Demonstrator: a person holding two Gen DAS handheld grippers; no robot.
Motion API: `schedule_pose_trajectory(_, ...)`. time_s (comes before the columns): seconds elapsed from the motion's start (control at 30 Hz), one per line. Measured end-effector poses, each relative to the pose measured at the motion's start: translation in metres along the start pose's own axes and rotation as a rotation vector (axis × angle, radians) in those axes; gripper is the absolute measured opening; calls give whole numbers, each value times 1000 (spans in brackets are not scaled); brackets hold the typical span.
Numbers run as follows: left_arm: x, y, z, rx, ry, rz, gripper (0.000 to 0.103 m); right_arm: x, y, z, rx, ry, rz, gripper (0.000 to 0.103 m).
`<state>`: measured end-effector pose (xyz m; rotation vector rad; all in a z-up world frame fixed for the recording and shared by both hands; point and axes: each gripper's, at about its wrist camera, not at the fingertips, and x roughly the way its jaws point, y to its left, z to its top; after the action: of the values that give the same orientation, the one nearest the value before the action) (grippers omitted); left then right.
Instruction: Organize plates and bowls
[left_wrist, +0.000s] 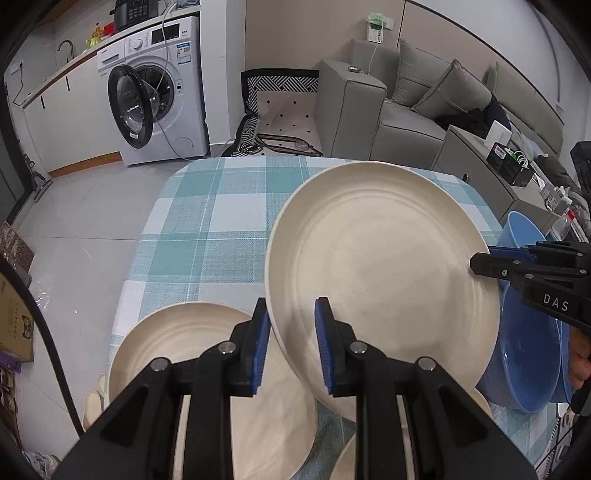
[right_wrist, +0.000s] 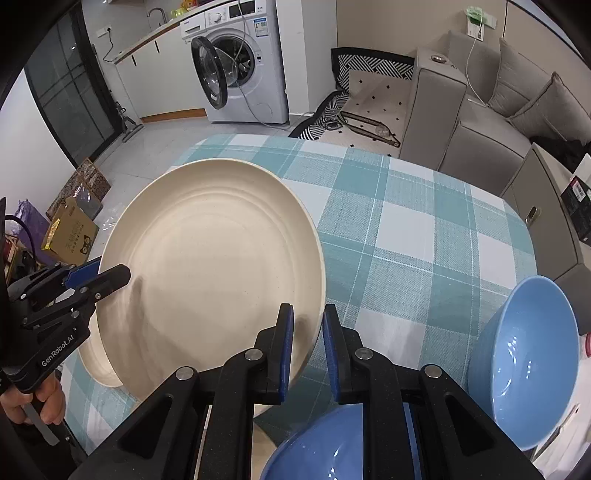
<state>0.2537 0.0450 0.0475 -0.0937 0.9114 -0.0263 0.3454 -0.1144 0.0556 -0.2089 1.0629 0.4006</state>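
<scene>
A large cream plate (left_wrist: 384, 269) is held tilted above the checked tablecloth (left_wrist: 221, 214). My left gripper (left_wrist: 291, 339) is shut on its near-left rim. My right gripper (right_wrist: 308, 343) is shut on the opposite rim of the same plate (right_wrist: 214, 266). Each gripper shows in the other's view, the right one (left_wrist: 480, 267) at the plate's right rim, the left one (right_wrist: 114, 275) at its left rim. A second cream plate (left_wrist: 199, 350) lies on the table under my left gripper. Two blue bowls (right_wrist: 524, 354) (right_wrist: 317, 446) sit by my right gripper.
The table (right_wrist: 424, 229) carries the blue-and-white cloth. A washing machine (left_wrist: 155, 96) with open door stands behind, a grey sofa (left_wrist: 424, 96) to the right. Cardboard boxes (right_wrist: 70, 229) lie on the floor at left.
</scene>
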Motion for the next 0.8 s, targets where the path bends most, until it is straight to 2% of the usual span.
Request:
schedule_pose_trajectory(0.43, -30, -4, -20, 3, -31, -12, 22, -40, 5, -26, 1, -76, 43, 16)
schedule_pose_trajectory(0.8, -51, -9, -39, 13, -56, -11, 22, -60, 11, -51, -19, -101, 56, 16)
